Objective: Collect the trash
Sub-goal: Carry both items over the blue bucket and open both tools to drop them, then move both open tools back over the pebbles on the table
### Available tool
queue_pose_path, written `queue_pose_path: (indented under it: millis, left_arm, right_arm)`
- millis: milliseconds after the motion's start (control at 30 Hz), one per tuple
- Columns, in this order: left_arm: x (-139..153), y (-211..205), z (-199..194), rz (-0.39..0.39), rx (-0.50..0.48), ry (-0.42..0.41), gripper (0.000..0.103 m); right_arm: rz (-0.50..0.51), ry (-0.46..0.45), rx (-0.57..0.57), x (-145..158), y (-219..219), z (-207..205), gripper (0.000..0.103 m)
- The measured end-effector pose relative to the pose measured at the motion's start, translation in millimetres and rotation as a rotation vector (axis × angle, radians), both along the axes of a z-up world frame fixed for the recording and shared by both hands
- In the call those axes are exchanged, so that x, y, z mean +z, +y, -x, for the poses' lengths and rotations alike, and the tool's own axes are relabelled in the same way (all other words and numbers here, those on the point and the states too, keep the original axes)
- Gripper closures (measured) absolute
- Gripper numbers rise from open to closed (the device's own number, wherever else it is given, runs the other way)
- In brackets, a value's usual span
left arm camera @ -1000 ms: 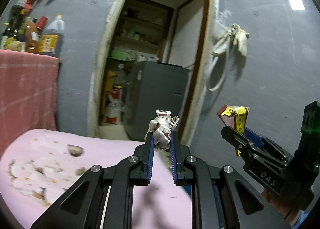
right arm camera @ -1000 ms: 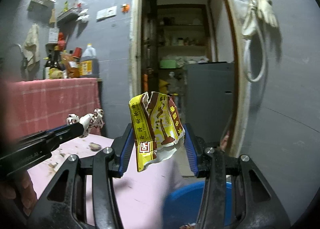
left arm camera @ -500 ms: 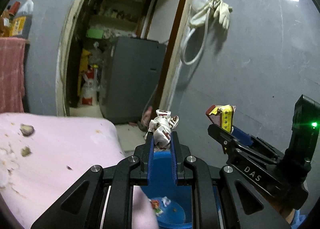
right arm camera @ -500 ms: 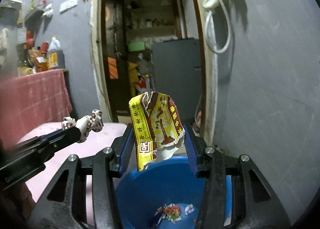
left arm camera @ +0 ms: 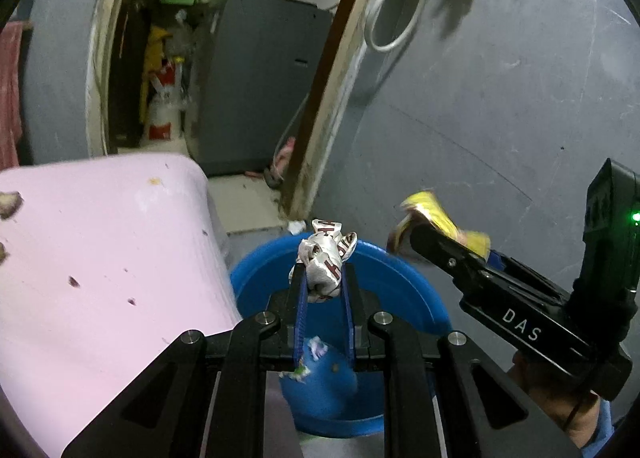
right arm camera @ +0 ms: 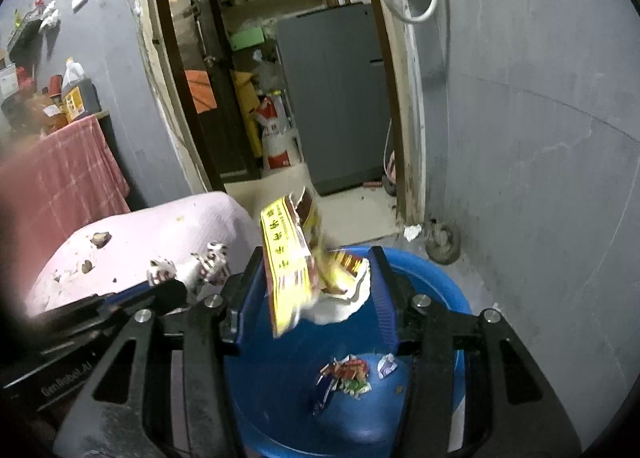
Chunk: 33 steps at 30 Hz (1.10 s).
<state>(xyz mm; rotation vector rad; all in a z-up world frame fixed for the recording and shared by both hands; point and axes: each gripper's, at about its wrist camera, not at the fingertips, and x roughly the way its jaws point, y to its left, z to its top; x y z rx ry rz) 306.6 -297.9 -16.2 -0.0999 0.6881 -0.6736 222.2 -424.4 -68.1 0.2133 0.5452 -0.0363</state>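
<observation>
My left gripper (left arm camera: 323, 272) is shut on a crumpled white and red wrapper (left arm camera: 326, 260) and holds it over the blue bin (left arm camera: 404, 286). It also shows in the right wrist view (right arm camera: 208, 264). My right gripper (right arm camera: 318, 258) stands wide open over the blue bin (right arm camera: 436, 278). A yellow and brown snack packet (right arm camera: 294, 262) lies loose and tilted between its fingers, leaning on the left one. In the left wrist view the packet (left arm camera: 432, 214) is blurred above the right gripper (left arm camera: 424, 236). Several trash scraps (right arm camera: 350, 372) lie in the bin.
A pink-covered table (left arm camera: 100, 242) with crumbs stands left of the bin. A grey wall (left arm camera: 500, 98) is close on the right. A doorway (right arm camera: 280, 78) with a grey fridge (right arm camera: 336, 98) lies ahead. A pink cloth (right arm camera: 60, 178) hangs at the left.
Both grippers have tilted down over the blue bin. My right gripper has opened and the yellow packet has slipped and tilted. The left still grips the white wrapper.
</observation>
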Motion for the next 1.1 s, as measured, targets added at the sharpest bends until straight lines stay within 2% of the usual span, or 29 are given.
queue_pose_path:
  millis: [200,333,500,567,700,967,1100]
  left_arm:
    - [-10,-1,-12,-0.011,0.007,0.073,0.087]
    - [-12,0,-12,-0.013,0.015,0.093,0.072]
    - [-9,8,-14,-0.007,0.043,0.097,0.070]
    - [-6,14,-14,-0.001,0.061,0.091,0.064]
    - [8,32,-11,0.026,0.122,0.047,0.051]
    - [42,89,-2,0.067,0.312,-0.103,0.009]
    - [56,120,4,0.068,0.410,-0.182,0.005]
  right_arm:
    - [0.000,0.039,-0.003,-7,1,-8,0.054]
    - [0.000,0.037,-0.008,-7,-1,-8,0.054]
    - [0.009,0.011,-0.010,-2,4,-6,0.054]
    - [0.015,-0.010,-0.012,1,5,-4,0.053]
    - [0.024,-0.066,-0.013,11,11,0,0.041]
    - [0.025,-0.220,0.002,37,32,10,0.017]
    - [0.038,-0.307,0.018,48,50,14,0.012]
